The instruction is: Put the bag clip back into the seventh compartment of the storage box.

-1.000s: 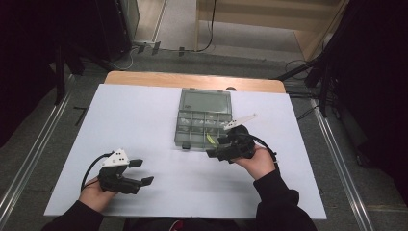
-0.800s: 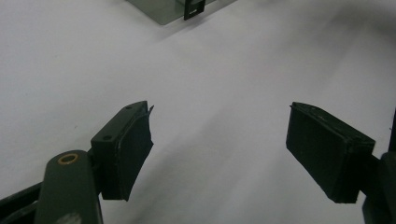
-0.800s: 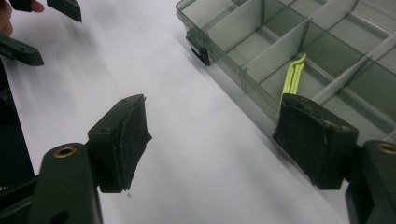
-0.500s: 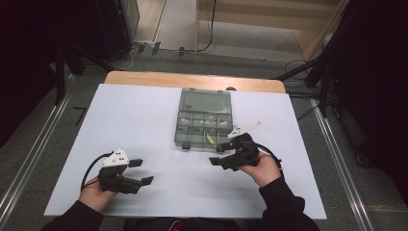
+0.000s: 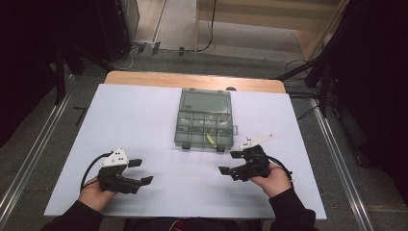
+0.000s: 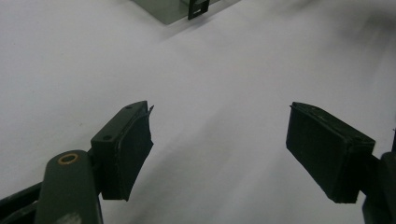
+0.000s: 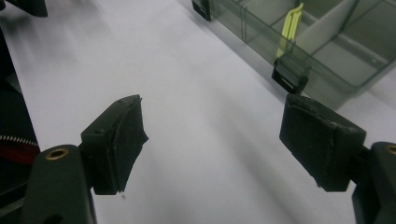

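Observation:
A grey-green clear compartment box (image 5: 204,120) lies open in the middle of the white tabletop (image 5: 144,115), its lid folded away at the back. A yellow-green strip (image 5: 210,139) rests in a front compartment. My right gripper (image 5: 230,162) hovers just in front of the box's front right corner, open and empty. In the right gripper view its jaws (image 7: 215,149) stand wide apart, with the box (image 7: 327,51), a black latch (image 7: 290,77) and the strip (image 7: 289,25) up to the right. My left gripper (image 5: 142,172) is open and empty at the front left; its jaws (image 6: 219,154) frame bare white surface.
The white sheet covers a wooden table whose back edge (image 5: 192,79) shows behind the box. Metal rails (image 5: 33,154) run along both sides on the floor. Cables and stands (image 5: 308,72) sit beyond the table's far right corner.
My right gripper has drawn back from the box's front right compartments toward the person and now sits on the open sheet. The left gripper has stayed put.

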A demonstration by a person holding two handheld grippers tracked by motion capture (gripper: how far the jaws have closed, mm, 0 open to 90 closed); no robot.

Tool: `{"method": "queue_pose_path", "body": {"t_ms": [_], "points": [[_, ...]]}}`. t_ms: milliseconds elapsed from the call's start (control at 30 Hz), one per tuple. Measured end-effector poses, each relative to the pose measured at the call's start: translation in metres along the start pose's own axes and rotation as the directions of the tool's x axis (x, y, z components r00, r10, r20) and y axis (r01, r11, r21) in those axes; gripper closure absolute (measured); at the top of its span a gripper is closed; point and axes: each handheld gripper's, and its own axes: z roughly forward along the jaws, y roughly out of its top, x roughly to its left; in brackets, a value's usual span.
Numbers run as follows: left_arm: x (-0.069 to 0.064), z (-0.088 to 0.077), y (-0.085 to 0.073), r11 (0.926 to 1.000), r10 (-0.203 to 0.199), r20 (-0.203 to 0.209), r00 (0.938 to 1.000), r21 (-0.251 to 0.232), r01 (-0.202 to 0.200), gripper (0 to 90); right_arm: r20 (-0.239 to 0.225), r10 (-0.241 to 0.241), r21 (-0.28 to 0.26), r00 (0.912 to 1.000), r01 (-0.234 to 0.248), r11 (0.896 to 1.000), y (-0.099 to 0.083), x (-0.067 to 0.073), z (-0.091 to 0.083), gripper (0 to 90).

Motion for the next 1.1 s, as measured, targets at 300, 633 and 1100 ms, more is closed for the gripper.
{"method": "queue_pose_path", "body": {"t_ms": [300, 633, 1100], "points": [[0.000, 0.000, 0.000, 1.0000, 0.000, 0.000, 1.0000, -0.001, 0.000, 21.7, 0.008, -0.003, -0.004, 1.0000, 0.003, 1.000, -0.022, -0.001, -0.005, 22.1], [0.000, -0.001, 0.000, 1.0000, -0.001, -0.004, 1.0000, -0.005, 0.001, 21.7, 0.006, 0.000, 0.001, 1.0000, 0.000, 1.000, -0.040, 0.002, -0.012, 22.0], [0.001, -0.002, -0.001, 1.0000, -0.005, -0.006, 1.0000, -0.005, 0.005, 21.7, 0.008, 0.005, -0.022, 1.0000, -0.005, 1.000, -0.057, -0.005, -0.028, 21.5]]}}
